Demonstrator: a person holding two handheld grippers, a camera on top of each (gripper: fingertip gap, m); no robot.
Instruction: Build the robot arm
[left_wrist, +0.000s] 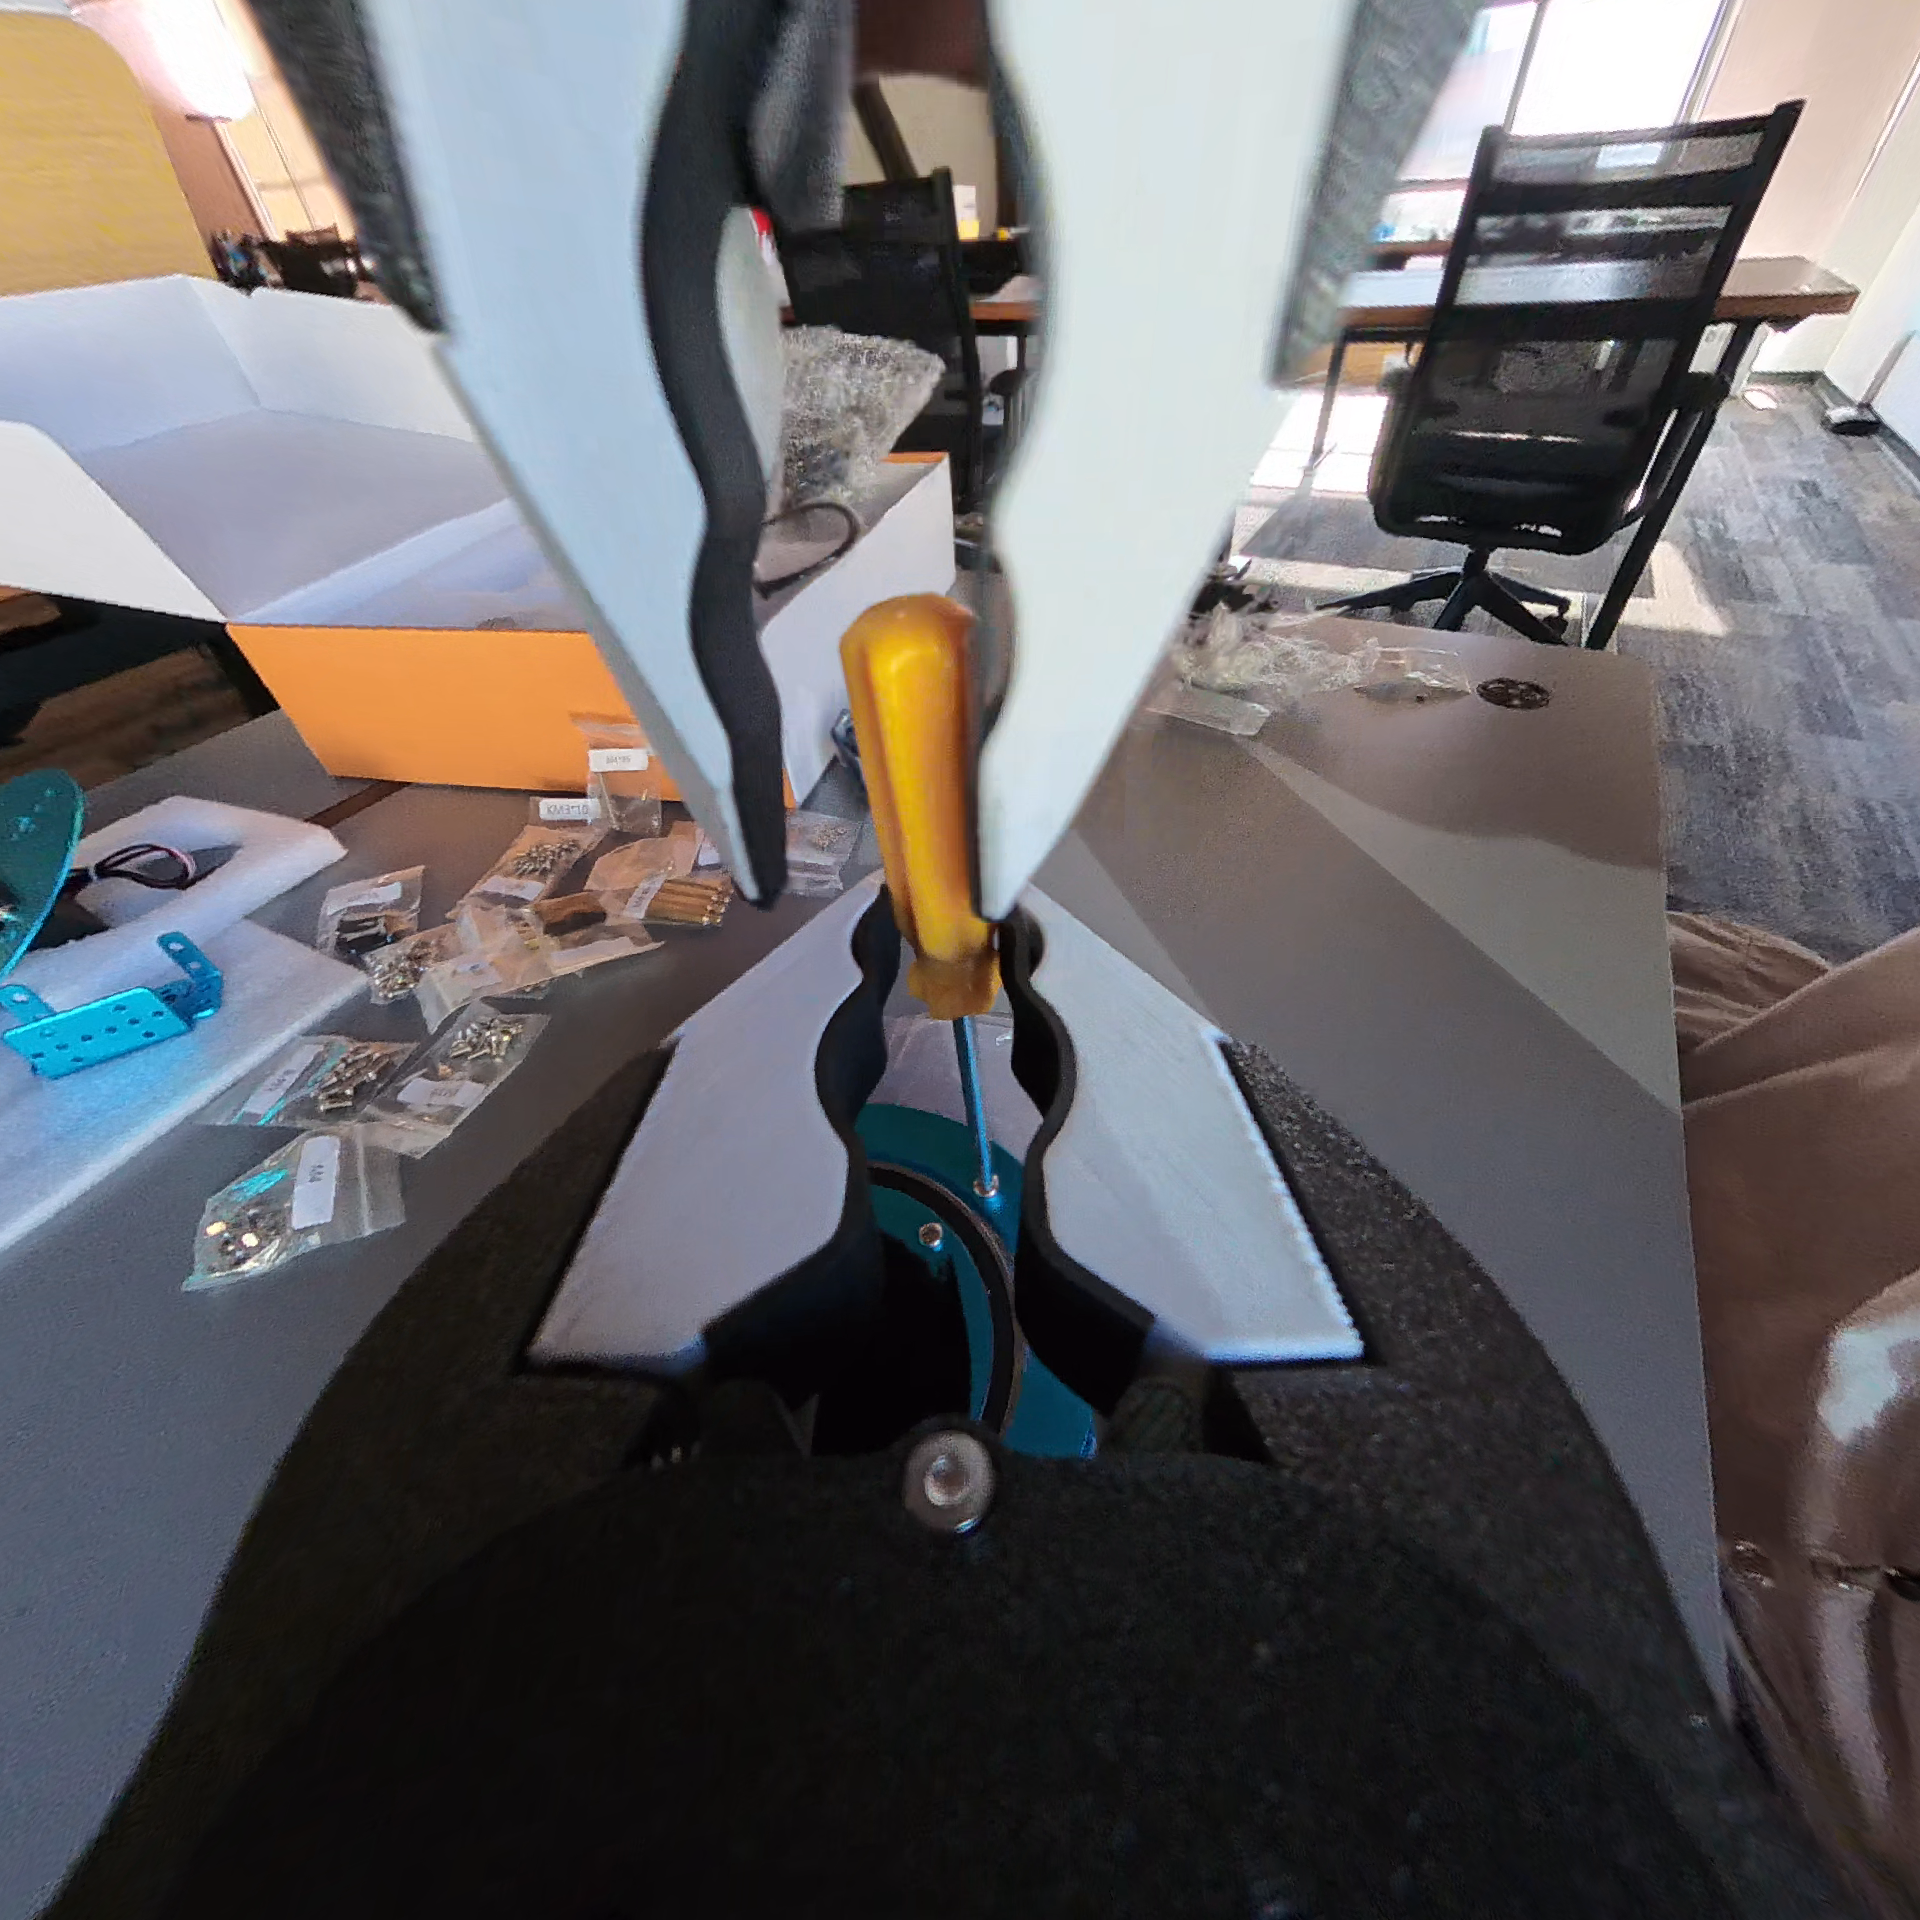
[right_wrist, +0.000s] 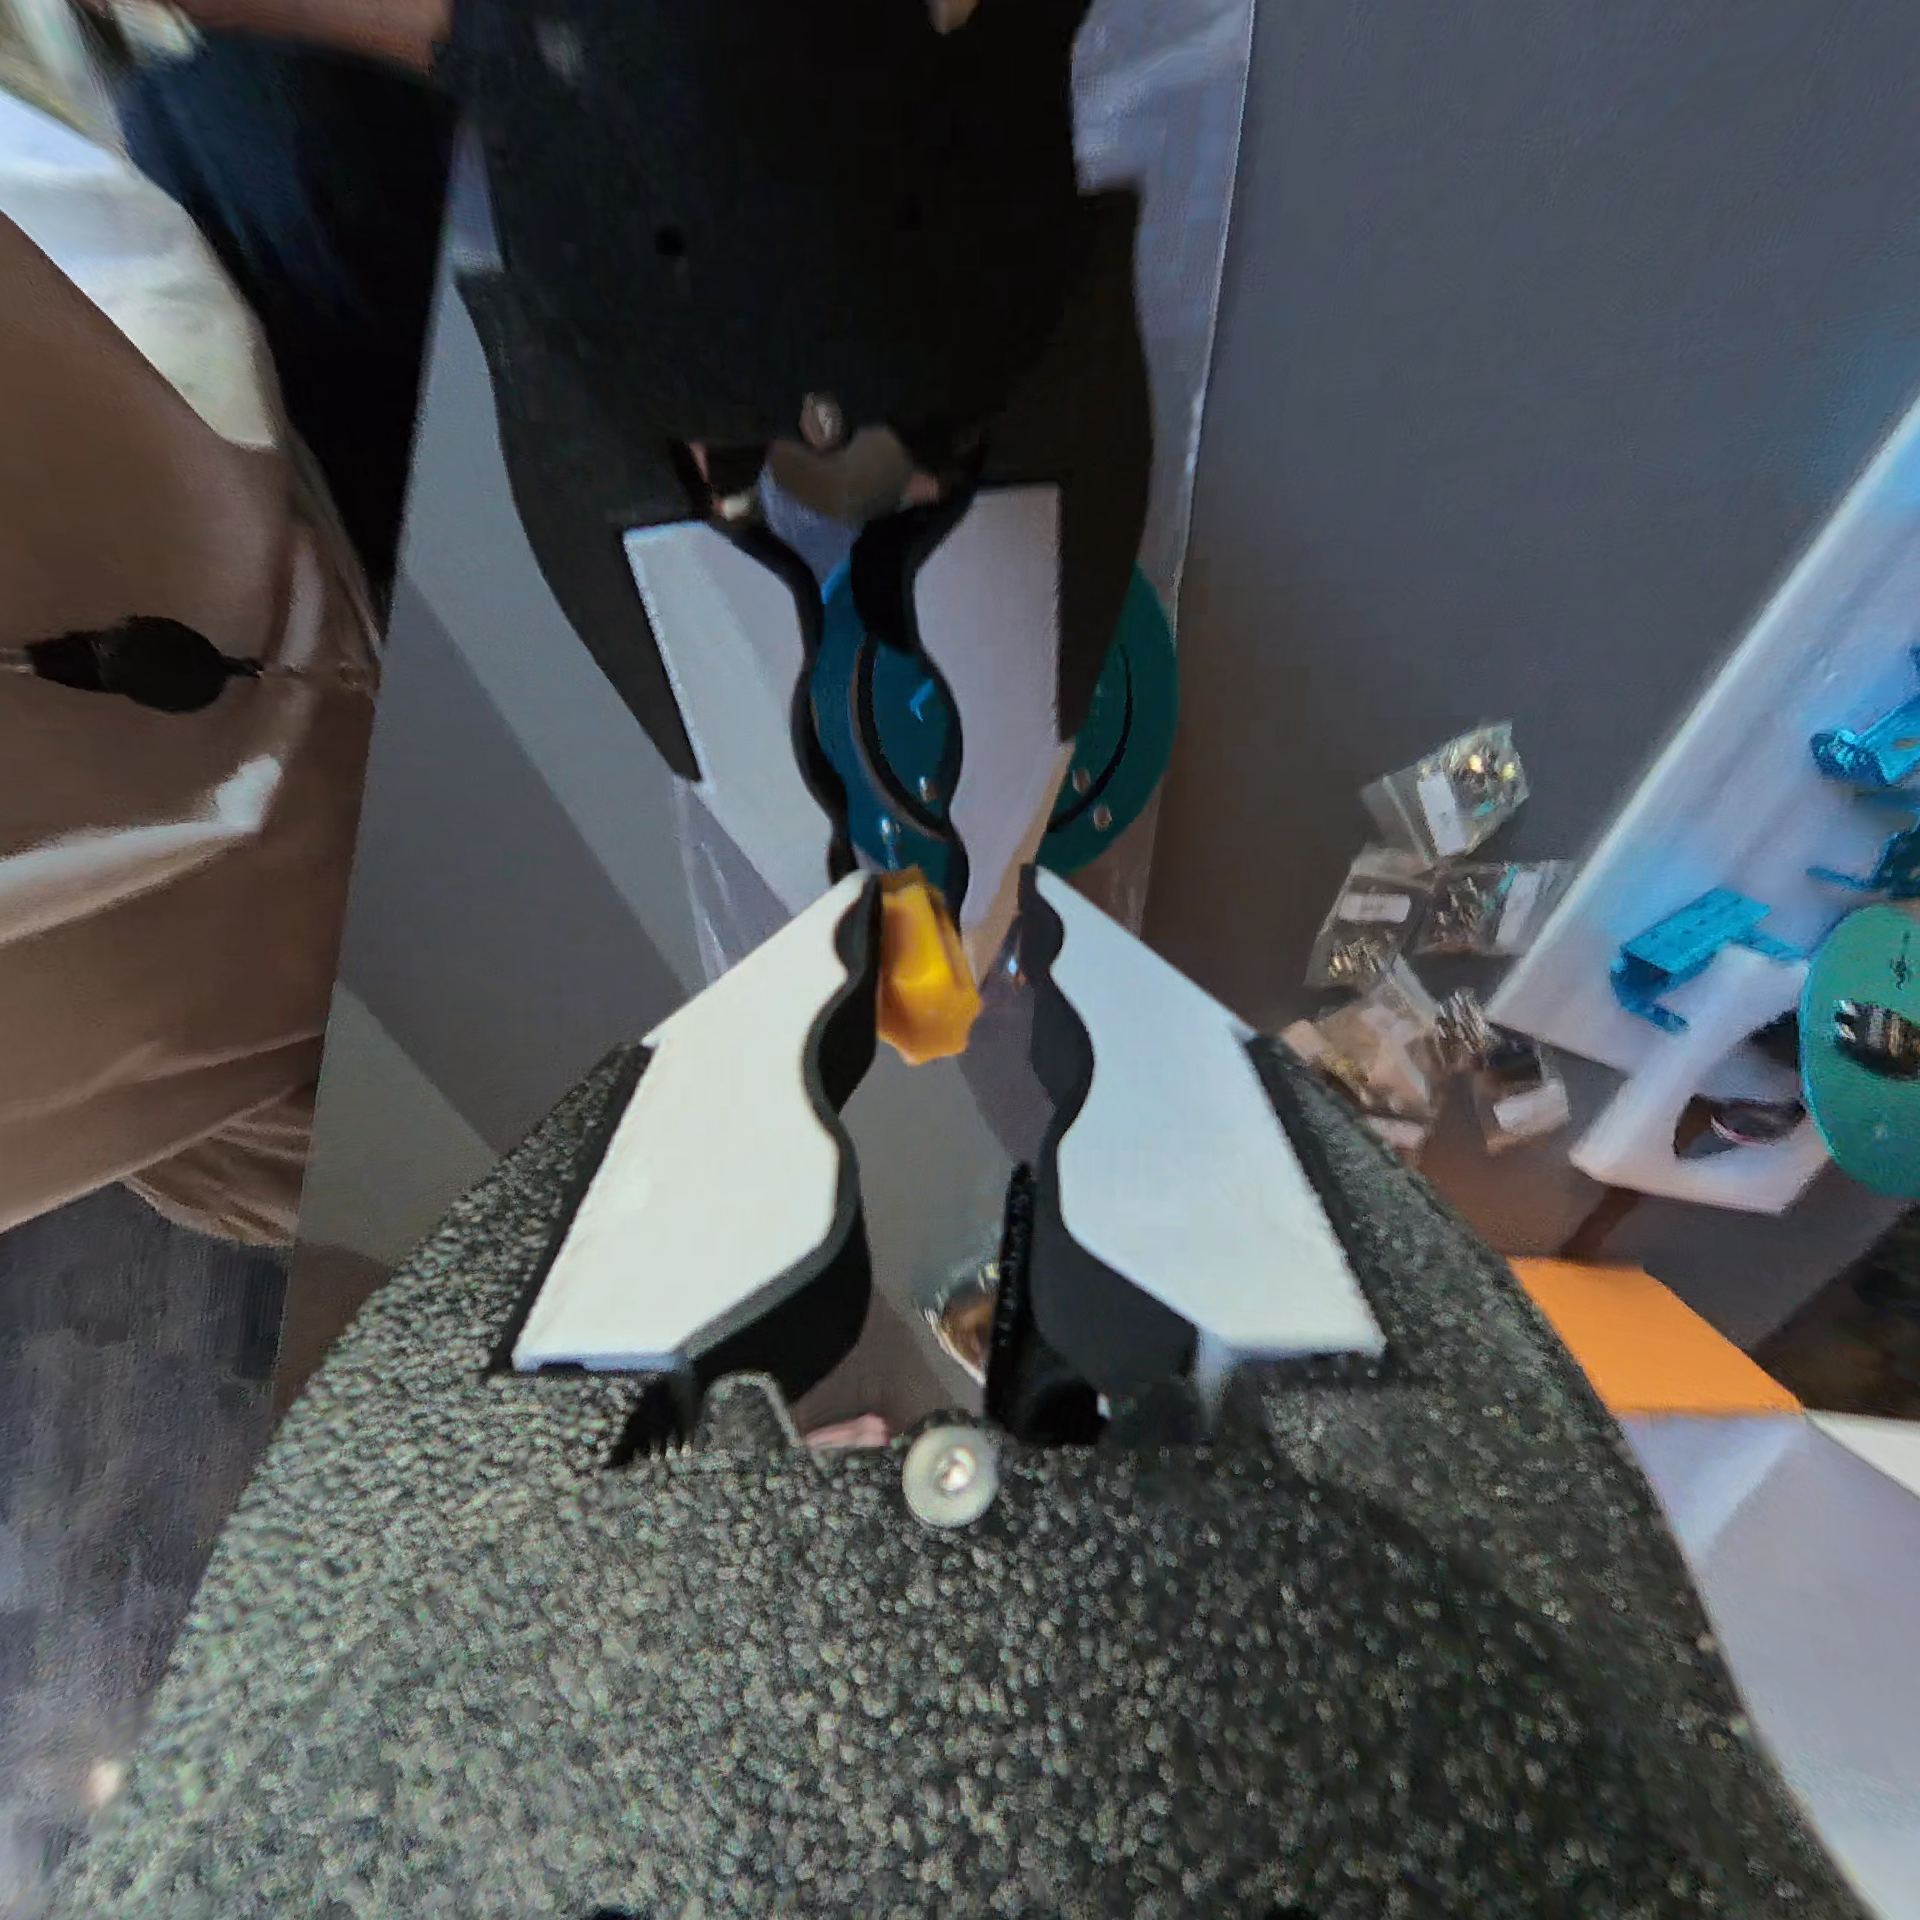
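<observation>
left gripper (left_wrist: 940, 966): our fingers clamp teal round metal disc (left_wrist: 940, 1236) | right gripper (right_wrist: 951, 883): fingers apart, yellow-handled screwdriver (right_wrist: 925, 971) against one, at 12 o'clock, tip on disc screw

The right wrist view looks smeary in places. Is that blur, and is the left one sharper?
Right wrist view: the edges smear, the blue metal parts and person's beige clothing are soft, and the yellow screwdriver is slightly blurred. Left wrist view: crisper, with bright window glare behind the office chair and bent edges.

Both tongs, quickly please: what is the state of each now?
Left tongs: closed on the teal disc.
Right tongs: open, yellow screwdriver handle against one finger.
</observation>
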